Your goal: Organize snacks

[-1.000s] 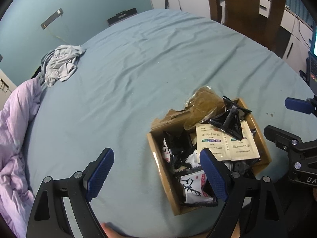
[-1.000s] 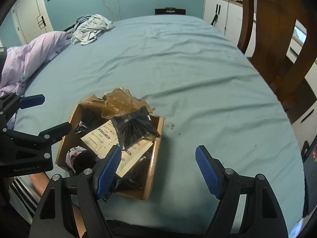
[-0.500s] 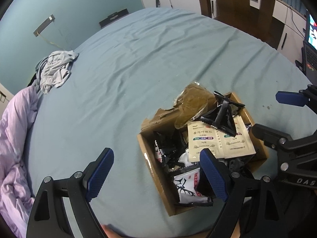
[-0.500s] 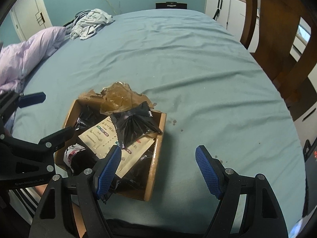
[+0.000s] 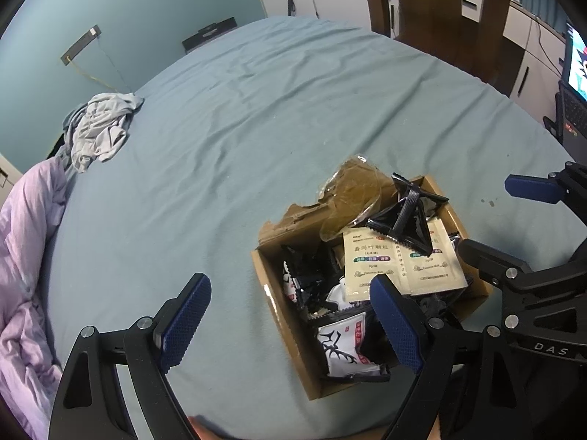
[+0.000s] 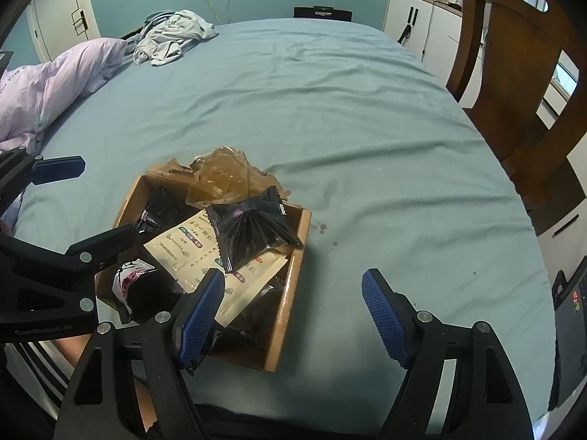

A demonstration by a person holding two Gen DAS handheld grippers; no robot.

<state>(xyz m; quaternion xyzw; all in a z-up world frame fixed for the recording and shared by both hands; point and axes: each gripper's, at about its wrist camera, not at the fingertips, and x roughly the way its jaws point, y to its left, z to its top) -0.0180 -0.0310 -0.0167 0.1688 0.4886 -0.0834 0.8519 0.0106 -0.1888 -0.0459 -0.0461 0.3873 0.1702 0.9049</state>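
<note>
Left gripper [image 5: 290, 315] low in the frame, blue pads wide apart, nothing between them. Just past its right finger, an open cardboard box [image 5: 293, 333] on a blue-grey sheet [image 5: 238, 128], stuffed with snack packets: a black foil packet [image 5: 403, 220] on top, cream sachets [image 5: 400, 267] beneath it, a white packet with a black antler print [image 5: 343, 344] nearest, crumpled brown wrapper [image 5: 352, 194] at the far edge. Right gripper [image 5: 513, 227] at the right, jaws apart. Grey clothing [image 5: 99, 132] and a lilac duvet [image 5: 25, 256] at the left.
</note>
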